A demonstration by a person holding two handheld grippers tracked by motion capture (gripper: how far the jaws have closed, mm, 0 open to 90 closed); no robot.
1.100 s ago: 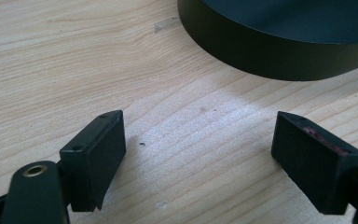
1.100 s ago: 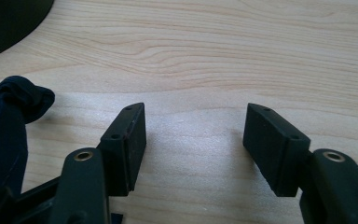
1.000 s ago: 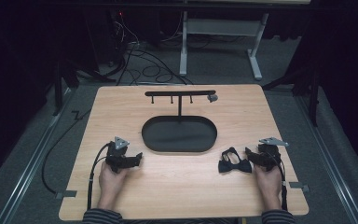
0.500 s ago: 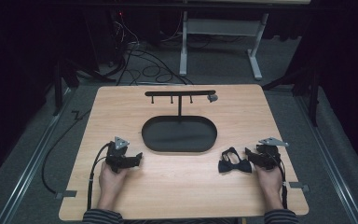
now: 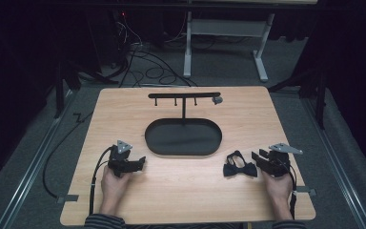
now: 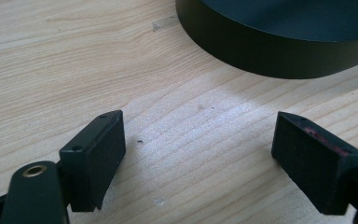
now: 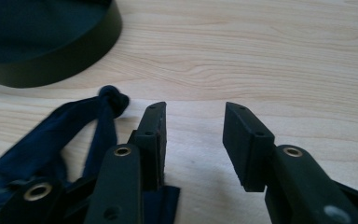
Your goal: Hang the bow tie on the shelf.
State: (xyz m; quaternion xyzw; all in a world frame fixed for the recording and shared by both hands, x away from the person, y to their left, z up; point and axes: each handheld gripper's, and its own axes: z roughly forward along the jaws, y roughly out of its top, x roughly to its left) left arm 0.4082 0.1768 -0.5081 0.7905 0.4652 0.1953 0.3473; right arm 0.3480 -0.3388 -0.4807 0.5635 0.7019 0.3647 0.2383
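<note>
A: Step? 
B: Pickup of bow tie (image 5: 239, 165), lying on table (image 5: 171, 200) just beside R gripper (image 5: 259, 160). Jaws closing, part-spread, nothing between; tie's outside one jaw. 
A: Next? 
B: Re-aim over it. L gripper (image 5: 140, 162) spread, idle.

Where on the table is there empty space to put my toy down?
Bare wood lies between the left gripper and the bow tie, in front of the tray. Both back corners beside the rack are free. It is crowded around the right gripper.
</note>
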